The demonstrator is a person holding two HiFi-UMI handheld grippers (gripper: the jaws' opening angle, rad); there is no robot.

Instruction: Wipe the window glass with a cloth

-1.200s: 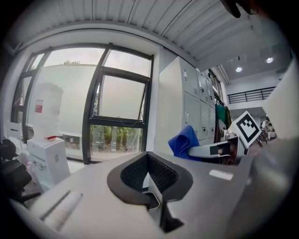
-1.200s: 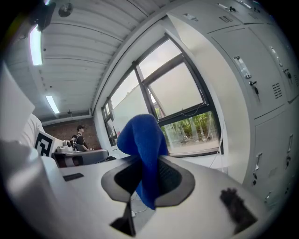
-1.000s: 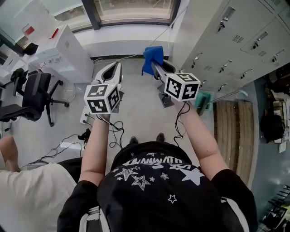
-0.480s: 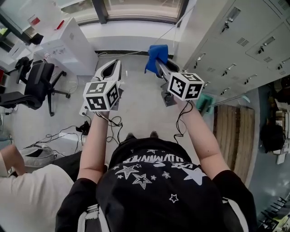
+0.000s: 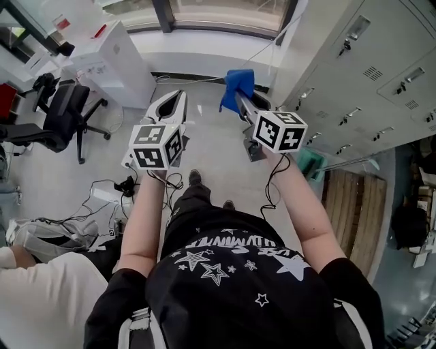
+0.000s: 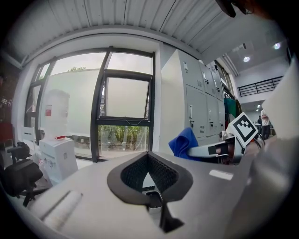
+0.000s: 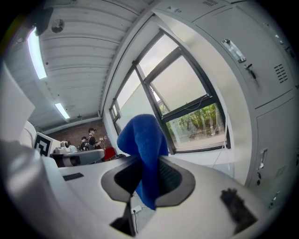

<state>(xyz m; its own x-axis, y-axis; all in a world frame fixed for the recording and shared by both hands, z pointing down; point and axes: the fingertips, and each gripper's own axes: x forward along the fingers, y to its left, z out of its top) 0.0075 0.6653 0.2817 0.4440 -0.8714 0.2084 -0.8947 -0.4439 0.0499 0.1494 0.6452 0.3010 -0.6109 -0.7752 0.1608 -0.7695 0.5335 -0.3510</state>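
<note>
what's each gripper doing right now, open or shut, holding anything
Left gripper: shut, with nothing between its jaws.
Right gripper: shut on the blue cloth.

You are facing the window (image 5: 218, 15), which is sitting ahead of both grippers, well apart from them. The lockers (image 5: 354, 75) are standing on your right. The office chair (image 5: 65, 116) and a big box (image 5: 112, 58) are standing on your left. The cloth (image 5: 238, 80) is sitting between the jaws of the right gripper (image 5: 236, 97). The left gripper (image 5: 177, 97) is hovering beside it, not touching.
</note>
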